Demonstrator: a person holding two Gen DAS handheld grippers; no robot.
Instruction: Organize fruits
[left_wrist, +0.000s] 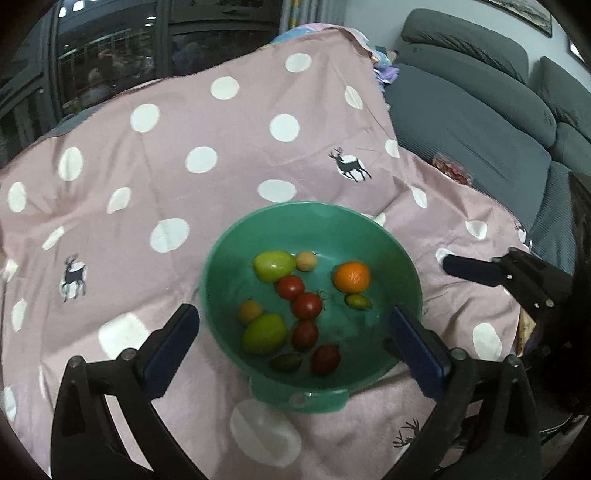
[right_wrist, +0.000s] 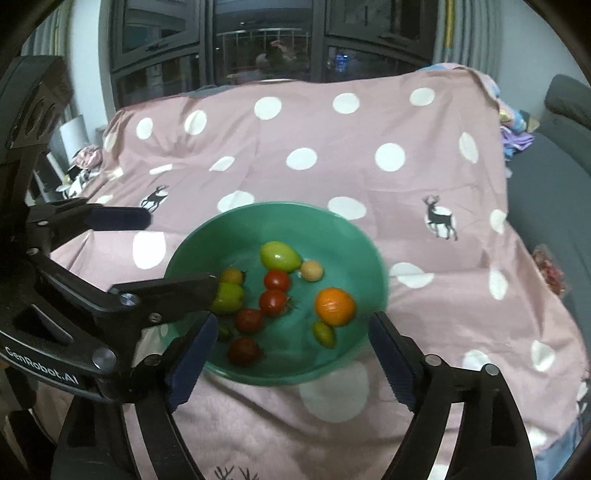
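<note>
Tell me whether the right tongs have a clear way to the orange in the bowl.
Probably yes. The right tongs stand open just short of the green bowl, and the orange lies uncovered; only a small green fruit sits beside it.

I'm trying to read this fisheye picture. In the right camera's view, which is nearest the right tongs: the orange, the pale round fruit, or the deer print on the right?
1. The orange, in the green bowl, just ahead of the open right tongs.
2. The pale round fruit, deeper in the bowl.
3. The deer print, on the cloth beyond the bowl, to the right.
</note>
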